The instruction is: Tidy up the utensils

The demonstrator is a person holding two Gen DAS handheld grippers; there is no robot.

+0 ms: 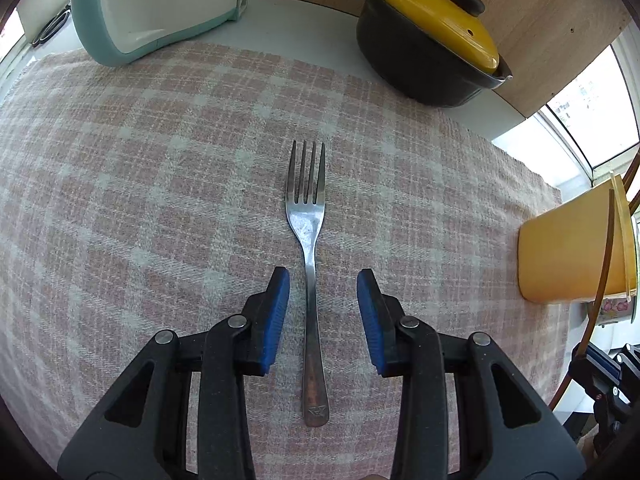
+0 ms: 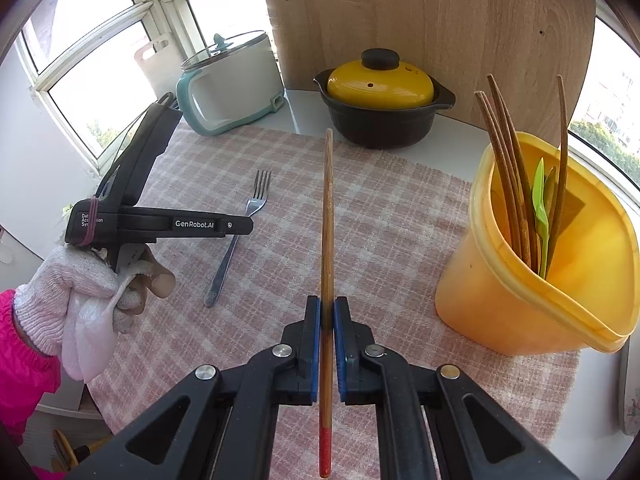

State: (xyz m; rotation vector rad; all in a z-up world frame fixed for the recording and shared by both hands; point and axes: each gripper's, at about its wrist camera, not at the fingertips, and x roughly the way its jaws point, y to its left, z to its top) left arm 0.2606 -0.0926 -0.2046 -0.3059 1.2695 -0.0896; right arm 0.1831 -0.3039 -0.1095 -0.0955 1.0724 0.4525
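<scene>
Straddling fork (image 1: 307,280): left fingers (image 1: 280,312) spread | right fingers (image 2: 312,344) pinching chopstick (image 2: 327,240) | pot (image 1: 424,48) behind

Bright daylight through blown-out windows (image 2: 100,76); soft, faint shadows on the checked cloth (image 1: 160,180). Sharp focus at centre, heavy fisheye bending and dark vignetting at the edges in both views.

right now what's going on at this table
A person is sorting utensils with a tool in each hand. The right tool is shut on a wooden chopstick, beside the yellow container already holding several. The left tool is open around the handle of the fork, which lies flat on the checked cloth.
</scene>
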